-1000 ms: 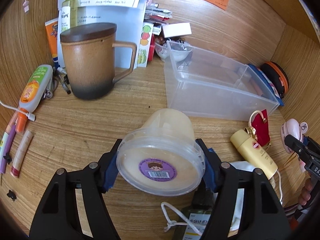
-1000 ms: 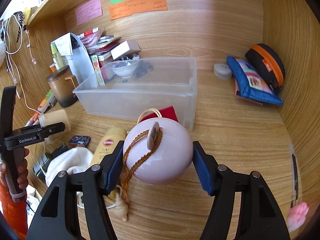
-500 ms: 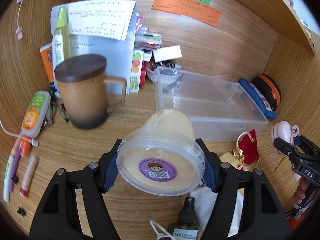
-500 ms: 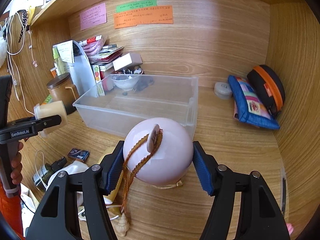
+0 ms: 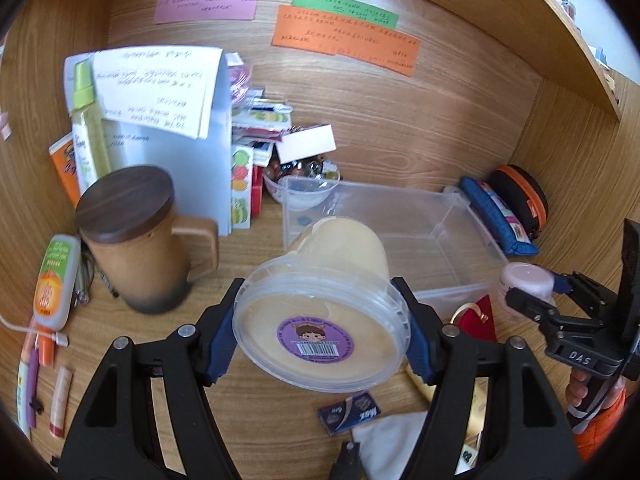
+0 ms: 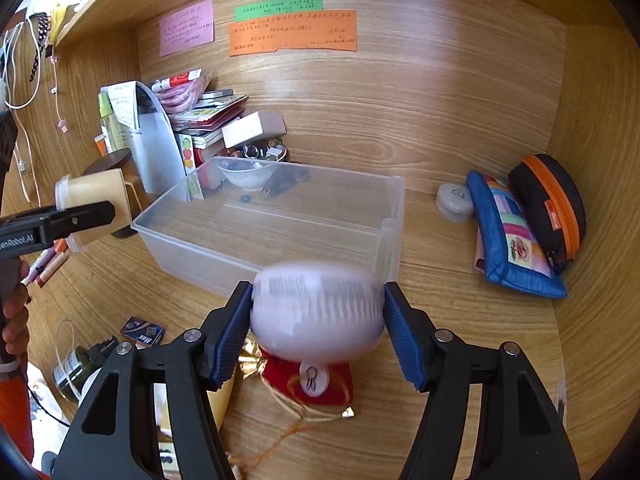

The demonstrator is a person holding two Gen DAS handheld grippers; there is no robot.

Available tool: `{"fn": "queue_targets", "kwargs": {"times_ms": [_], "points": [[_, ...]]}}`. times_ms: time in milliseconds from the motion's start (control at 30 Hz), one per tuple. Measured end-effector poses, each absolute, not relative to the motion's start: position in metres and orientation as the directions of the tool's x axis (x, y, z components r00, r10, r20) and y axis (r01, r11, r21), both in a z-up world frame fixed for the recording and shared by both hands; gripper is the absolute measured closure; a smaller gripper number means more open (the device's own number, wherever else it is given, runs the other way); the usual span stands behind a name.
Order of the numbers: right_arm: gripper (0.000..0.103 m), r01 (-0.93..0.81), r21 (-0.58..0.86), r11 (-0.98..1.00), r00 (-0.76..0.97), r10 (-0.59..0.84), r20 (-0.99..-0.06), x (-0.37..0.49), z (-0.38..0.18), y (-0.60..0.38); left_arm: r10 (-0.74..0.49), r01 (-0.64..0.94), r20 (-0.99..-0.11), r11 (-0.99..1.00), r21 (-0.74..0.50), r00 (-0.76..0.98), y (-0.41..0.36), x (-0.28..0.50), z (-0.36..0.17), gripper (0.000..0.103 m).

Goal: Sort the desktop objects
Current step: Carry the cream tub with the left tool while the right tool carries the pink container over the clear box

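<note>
The clear plastic storage bin (image 6: 280, 220) stood in the middle of the wooden desk (image 6: 460, 320). The lidded brown ceramic mug (image 5: 136, 240) stood left of it, the blue patchwork pouch (image 6: 512, 236) right, and a small glass bowl (image 5: 306, 184) behind it.

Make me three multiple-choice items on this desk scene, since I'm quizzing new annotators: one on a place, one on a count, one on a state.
1. Where is the brown mug?
A. Inside the clear bin
B. On the desk, left of the clear bin
C. On the blue pouch

2. How many paper notes are on the back wall?
A. Three
B. One
C. Five

3. What is the left gripper doing?
A. Open, holding nothing
B. Shut on a pen
C. Shut on the lidded tub

Answers: B, the mug stands outside the bin; A, pink, green and orange notes; C, both pads press the tub's rim.
</note>
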State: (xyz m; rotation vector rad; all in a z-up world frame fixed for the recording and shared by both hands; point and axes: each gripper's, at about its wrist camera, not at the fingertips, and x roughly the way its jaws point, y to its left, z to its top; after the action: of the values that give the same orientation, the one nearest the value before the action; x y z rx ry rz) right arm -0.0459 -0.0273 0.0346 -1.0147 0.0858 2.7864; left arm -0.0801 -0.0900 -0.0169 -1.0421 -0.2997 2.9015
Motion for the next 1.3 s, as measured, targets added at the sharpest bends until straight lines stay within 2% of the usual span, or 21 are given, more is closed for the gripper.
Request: {"fn": "queue_targets", "kwargs": {"times_ms": [400,633,1100,1300], "points": [[0.043,-0.132,-0.045,-0.99,-0.759,0.13,-0.638,-0.067,0.041,-0.03,0.16,-0.016,-0.631,-0.974,-0.227,-0.759,-0.089,-0.113,-0.017,0.034],[0.043,-0.136,-0.044,-0.99,-0.759,0.132,-0.638,-0.079,0.042,-0.029,0.151,-0.028,-0.641,-0.98,-0.198,-0.752,-0.083,-0.123,-0.019,0.034],[0.043,-0.113,-0.038,-0.993,-0.717,0.108,-0.688,-0.113,0.026,-0.022,0.167,-0.067,-0.641,-0.982,-0.177,-0.749,-0.078,-0.142,-0.018,0.034],[0.043,-0.11,-0.038,-0.993,-0.699,0.104,-0.708,-0.125,0.02,-0.016,0.163,-0.07,-0.681,-0.984,-0.163,-0.714,-0.074,-0.155,-0.03,0.034]]}}
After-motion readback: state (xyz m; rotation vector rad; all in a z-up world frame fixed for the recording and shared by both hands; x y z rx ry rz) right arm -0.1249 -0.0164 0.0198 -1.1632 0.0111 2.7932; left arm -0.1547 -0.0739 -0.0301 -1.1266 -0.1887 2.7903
